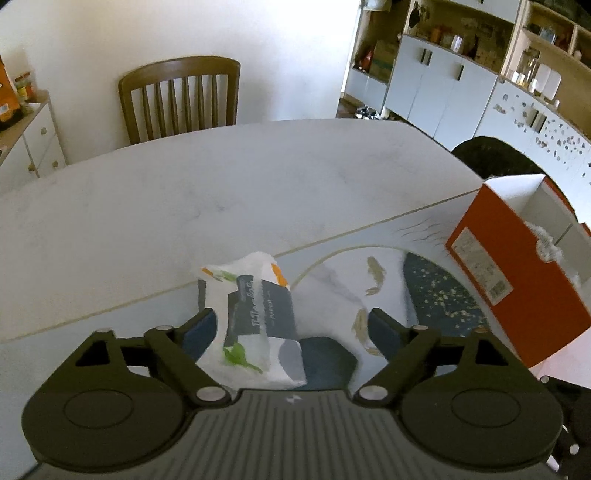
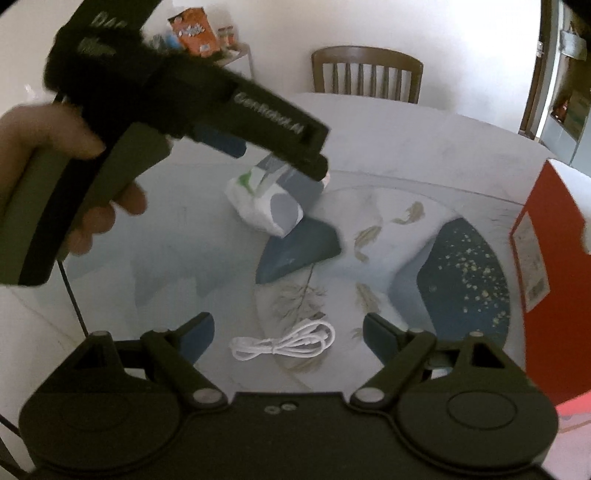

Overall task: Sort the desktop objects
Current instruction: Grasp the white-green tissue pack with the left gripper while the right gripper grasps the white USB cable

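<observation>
A white tissue pack (image 1: 251, 317) with a grey label and green and orange marks sits between the fingers of my left gripper (image 1: 291, 328). The jaws stand wide and the pack leans against the left finger. In the right wrist view the left gripper hangs over the same pack (image 2: 264, 206), which looks lifted off the patterned desk mat (image 2: 369, 236). My right gripper (image 2: 288, 332) is open and empty, just above a coiled white cable (image 2: 284, 343) on the mat. An orange box (image 1: 517, 273) with white compartments stands at the right.
The white table (image 1: 221, 192) runs back to a wooden chair (image 1: 181, 99). A sideboard with an orange bag (image 2: 194, 35) stands at the far left. Cabinets and shelves (image 1: 461, 74) line the right wall. The orange box (image 2: 554, 258) blocks the right side.
</observation>
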A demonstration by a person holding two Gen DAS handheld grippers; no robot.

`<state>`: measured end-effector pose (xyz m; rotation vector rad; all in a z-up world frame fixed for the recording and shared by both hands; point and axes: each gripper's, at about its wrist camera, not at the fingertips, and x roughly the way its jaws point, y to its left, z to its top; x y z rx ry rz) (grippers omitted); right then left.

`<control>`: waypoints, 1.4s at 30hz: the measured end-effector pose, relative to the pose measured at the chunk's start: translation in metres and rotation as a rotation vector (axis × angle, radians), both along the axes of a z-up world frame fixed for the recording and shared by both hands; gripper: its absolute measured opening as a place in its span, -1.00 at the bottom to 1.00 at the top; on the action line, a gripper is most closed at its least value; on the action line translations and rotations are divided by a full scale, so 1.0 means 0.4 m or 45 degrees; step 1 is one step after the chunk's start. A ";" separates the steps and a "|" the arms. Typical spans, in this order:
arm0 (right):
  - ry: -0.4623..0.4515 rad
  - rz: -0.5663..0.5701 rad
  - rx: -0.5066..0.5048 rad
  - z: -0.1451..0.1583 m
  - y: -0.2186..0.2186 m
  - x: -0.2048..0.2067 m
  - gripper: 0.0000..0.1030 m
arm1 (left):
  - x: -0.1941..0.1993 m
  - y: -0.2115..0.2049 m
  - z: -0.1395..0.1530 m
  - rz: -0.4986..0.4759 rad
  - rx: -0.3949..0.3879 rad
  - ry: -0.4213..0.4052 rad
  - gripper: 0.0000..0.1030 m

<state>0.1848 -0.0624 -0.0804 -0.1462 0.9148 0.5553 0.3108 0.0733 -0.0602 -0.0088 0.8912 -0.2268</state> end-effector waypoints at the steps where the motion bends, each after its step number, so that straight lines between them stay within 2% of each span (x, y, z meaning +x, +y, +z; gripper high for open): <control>1: 0.003 0.005 -0.008 -0.006 0.004 0.004 0.70 | 0.007 0.000 -0.009 0.002 0.013 0.004 0.89; 3: 0.007 0.014 -0.024 -0.017 0.013 0.008 0.70 | 0.019 0.000 -0.027 0.003 0.033 0.018 0.95; 19: 0.075 0.058 -0.097 -0.080 0.040 0.037 0.70 | 0.084 0.001 -0.115 0.001 0.052 0.084 0.95; 26: 0.066 0.078 -0.117 -0.086 0.049 0.037 0.70 | 0.107 0.009 -0.153 0.030 0.067 0.131 0.95; 38: 0.054 0.056 -0.140 -0.088 0.052 0.037 0.67 | 0.115 0.004 -0.166 0.047 0.125 0.124 0.95; 42: 0.050 0.035 -0.145 -0.088 0.049 0.039 0.57 | 0.115 0.010 -0.165 0.059 0.113 0.124 0.94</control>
